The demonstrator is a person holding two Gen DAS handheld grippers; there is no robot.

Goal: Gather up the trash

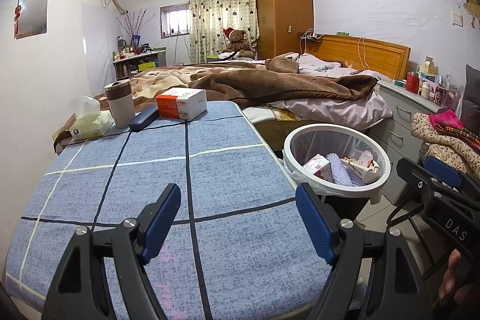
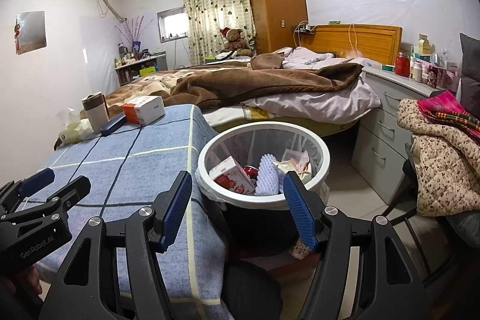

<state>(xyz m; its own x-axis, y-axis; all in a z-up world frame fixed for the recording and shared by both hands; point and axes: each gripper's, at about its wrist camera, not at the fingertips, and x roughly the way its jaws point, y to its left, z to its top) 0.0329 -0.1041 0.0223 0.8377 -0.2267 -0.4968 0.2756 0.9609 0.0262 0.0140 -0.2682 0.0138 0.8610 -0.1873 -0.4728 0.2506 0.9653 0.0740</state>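
Note:
A round bin with a white rim (image 1: 381,152) (image 2: 322,149) stands on the floor right of the table. It holds a red and white carton (image 2: 232,174), a lilac foam piece (image 2: 267,177) and crumpled wrappers (image 2: 295,162). My left gripper (image 1: 238,213) is open and empty, low over the blue checked tablecloth (image 1: 234,170). My right gripper (image 2: 237,201) is open and empty, just in front of the bin's near rim. The left gripper also shows in the right wrist view (image 2: 55,180); the right gripper shows at the right edge of the left wrist view (image 1: 426,170).
At the table's far end stand a tissue pack (image 1: 90,125), a brown and white cup (image 1: 120,104), a dark glasses case (image 1: 144,117) and an orange and white box (image 1: 181,102). Behind is an unmade bed (image 1: 270,86). A grey drawer unit (image 2: 387,122) and a chair with clothes (image 2: 441,158) stand right.

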